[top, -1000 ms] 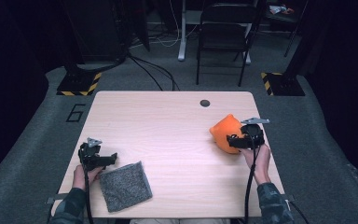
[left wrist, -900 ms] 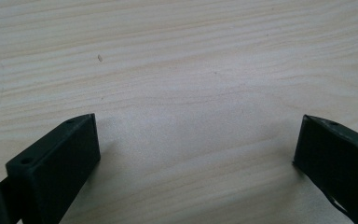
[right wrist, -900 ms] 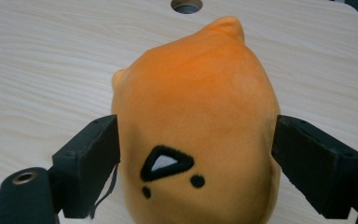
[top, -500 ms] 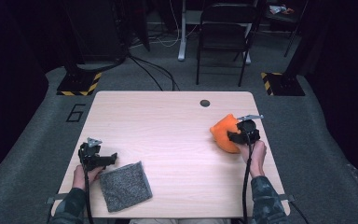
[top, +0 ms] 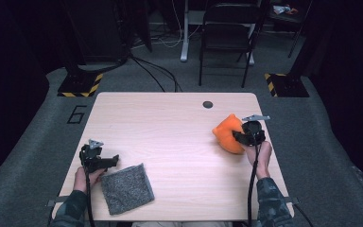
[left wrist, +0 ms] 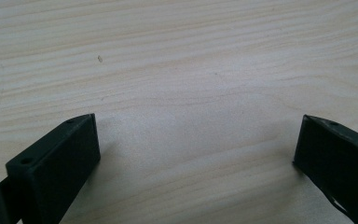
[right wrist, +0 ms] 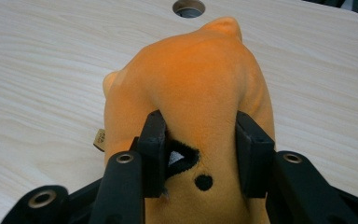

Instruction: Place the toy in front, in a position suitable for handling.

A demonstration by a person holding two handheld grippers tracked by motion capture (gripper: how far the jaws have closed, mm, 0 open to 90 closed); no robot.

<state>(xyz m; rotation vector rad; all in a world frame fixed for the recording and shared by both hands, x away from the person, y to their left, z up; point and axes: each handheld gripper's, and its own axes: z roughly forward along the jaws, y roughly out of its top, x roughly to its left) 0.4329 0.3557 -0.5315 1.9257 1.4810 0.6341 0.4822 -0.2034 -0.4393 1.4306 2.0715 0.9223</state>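
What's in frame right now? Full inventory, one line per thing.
plush toy: 1, orange with black stitched marks, right side of the table, squeezed between the right gripper's jaws
cloth: 1, grey, folded, near-left part of the table
table: 1, light wood, centre of the high view
cable hole: 1, dark, round, far side of the tabletop
folding chair: 1, dark, on the floor beyond the table
striped floor bases: 2, black and yellow, beyond the table's far corners
floor number 6: 1, dark, left of the table
left gripper: 1, black, jaws apart over bare wood, beside the cloth
right gripper: 1, black, jaws just closing on the plush toy
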